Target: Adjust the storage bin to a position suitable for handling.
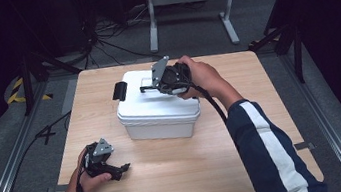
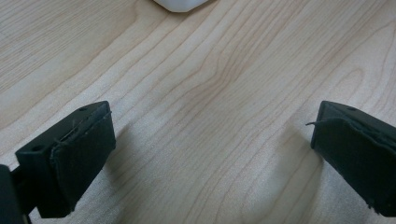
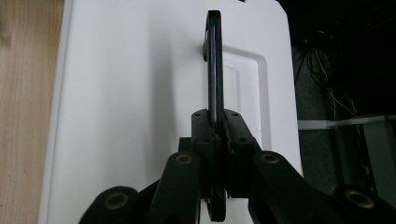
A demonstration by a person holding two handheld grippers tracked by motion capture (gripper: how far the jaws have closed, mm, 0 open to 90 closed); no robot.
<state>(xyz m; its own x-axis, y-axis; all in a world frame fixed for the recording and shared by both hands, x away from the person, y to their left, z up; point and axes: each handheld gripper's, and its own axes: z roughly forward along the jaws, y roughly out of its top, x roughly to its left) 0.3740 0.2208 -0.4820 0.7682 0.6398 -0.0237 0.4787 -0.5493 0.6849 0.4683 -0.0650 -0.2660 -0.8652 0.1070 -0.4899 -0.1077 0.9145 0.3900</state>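
A white lidded box (image 1: 158,115) stands on the middle of the wooden table (image 1: 194,168), with a black latch (image 1: 120,91) on its left end. In the right gripper view the thin black handle (image 3: 214,70) stands up from a recess in the white lid (image 3: 130,93). My right gripper (image 3: 216,123) is shut on that handle. From the high view the right gripper (image 1: 158,87) reaches over the lid from the right. My left gripper (image 1: 121,171) rests low near the table's front left, open with bare wood between its jaws (image 2: 212,140). A corner of the box (image 2: 180,4) lies ahead of it.
Bare wood surrounds the box on all sides. Beyond the far edge stands a grey metal frame (image 1: 190,2), with loose cables (image 1: 100,40) on the dark floor. Yellow-black tape (image 1: 18,89) marks the floor at the left.
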